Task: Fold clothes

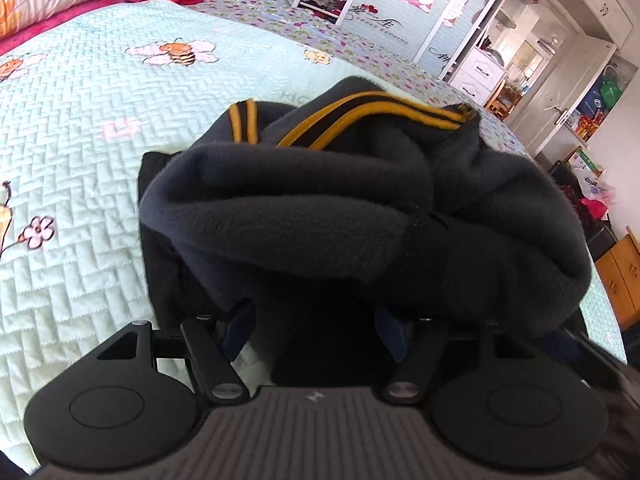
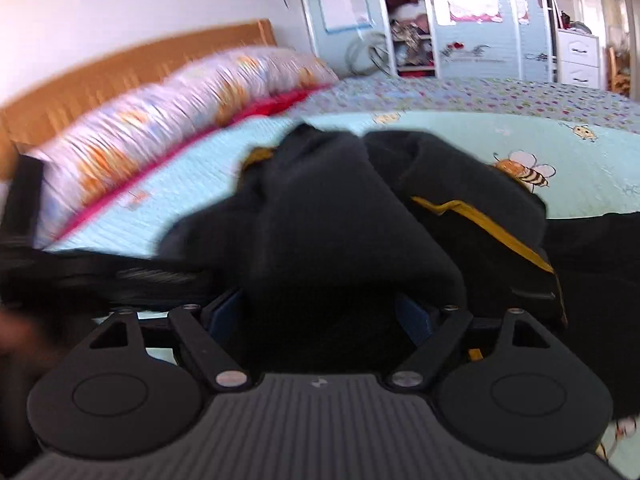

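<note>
Only in right view, headboard (image 2: 140,60); right fingers (image 2: 224,316) open astride garment (image 2: 340,220); left fingers (image 1: 240,320), grip unclear.

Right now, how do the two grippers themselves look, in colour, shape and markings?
Both look alike. The left gripper and the right gripper each have a grey ribbed body with a small pale logo in the middle, flanked by two matte black round discs with an inset circle. Black linkage bars with silver pivot pins lead to the blue fingers. No cables or sleeves show.
</note>
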The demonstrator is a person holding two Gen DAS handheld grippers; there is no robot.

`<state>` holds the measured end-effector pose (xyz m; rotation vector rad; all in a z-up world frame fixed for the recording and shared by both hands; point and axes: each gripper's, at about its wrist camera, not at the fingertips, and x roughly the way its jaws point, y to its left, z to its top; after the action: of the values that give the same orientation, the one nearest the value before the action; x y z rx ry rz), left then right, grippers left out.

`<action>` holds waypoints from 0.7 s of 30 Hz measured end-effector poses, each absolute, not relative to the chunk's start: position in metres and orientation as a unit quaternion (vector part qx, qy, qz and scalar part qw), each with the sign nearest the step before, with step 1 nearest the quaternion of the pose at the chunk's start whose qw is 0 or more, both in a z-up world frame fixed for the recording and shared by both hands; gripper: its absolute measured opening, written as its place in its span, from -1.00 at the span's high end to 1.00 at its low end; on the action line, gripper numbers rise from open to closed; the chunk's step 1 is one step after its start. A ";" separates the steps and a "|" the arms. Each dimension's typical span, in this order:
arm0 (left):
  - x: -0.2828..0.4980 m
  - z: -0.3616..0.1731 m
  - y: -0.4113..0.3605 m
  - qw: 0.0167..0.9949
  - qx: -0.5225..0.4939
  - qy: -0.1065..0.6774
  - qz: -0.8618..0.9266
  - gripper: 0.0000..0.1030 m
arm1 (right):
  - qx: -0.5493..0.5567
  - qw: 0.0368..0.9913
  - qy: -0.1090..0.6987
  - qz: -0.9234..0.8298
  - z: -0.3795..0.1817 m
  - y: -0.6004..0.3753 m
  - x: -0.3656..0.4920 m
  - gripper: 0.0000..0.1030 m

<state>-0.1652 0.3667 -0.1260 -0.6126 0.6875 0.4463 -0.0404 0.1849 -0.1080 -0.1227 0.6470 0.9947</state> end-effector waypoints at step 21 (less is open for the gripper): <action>-0.127 -0.139 0.380 0.870 -0.330 0.319 0.179 0.59 | 0.127 0.861 0.329 0.366 -0.076 0.054 0.009 -0.04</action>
<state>-0.1265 0.3796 -0.1394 -0.6895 0.6661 0.3745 0.0094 0.0537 -0.0765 0.2656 0.6909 0.7689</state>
